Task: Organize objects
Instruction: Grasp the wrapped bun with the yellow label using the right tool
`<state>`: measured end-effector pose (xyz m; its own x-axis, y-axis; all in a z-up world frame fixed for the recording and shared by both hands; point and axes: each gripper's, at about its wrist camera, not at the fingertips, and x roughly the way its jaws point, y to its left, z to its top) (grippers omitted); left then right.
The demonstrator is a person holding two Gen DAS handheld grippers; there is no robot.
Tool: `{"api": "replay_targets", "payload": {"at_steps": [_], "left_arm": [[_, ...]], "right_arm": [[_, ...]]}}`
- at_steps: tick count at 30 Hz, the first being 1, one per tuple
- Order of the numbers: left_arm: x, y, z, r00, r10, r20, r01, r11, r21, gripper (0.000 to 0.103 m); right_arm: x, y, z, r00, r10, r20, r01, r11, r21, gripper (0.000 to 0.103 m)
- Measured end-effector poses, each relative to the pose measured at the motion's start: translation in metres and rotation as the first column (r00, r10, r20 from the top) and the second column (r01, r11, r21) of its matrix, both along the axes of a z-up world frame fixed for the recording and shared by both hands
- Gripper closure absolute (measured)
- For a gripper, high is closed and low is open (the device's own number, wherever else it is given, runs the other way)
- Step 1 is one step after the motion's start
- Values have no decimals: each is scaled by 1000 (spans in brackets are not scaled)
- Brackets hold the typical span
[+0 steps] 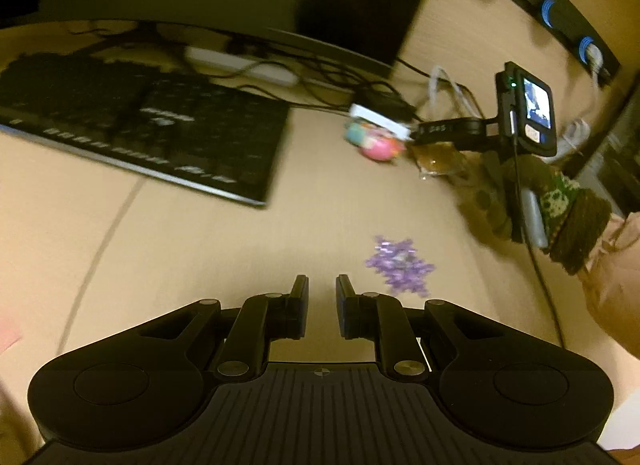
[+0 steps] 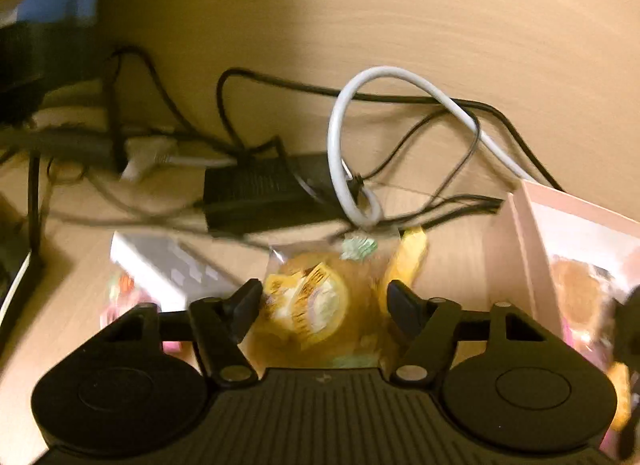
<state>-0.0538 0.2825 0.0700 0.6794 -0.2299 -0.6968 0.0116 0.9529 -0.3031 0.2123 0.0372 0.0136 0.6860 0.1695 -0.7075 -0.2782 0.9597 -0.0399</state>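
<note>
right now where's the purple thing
In the left wrist view the purple thing lies on the desk, just right of the left gripper fingertips, nearer than the keyboard.

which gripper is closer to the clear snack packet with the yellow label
Right. The right gripper has the snack packet between its open fingers. The left gripper, nearly shut and empty, sits well short of it, by the purple cluster.

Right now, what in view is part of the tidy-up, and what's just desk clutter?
Job:
- snack packet, between right gripper fingers
- pink box
- purple cluster
- pink toy

Clutter:
- keyboard
- power adapter
- white cable
- power strip
</note>
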Motion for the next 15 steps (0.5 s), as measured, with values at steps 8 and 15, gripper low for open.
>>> {"api": "replay_targets", "payload": {"at_steps": [8, 15], "left_arm": [[25, -31, -10, 992, -129, -4, 128, 991, -39, 87], [38, -44, -13, 984, -177, 0, 177, 983, -44, 87]], "right_arm": [[-80, 0, 0, 985, 159, -69, -153, 984, 87, 44], [-135, -15, 17, 976, 202, -83, -191, 974, 125, 27]]}}
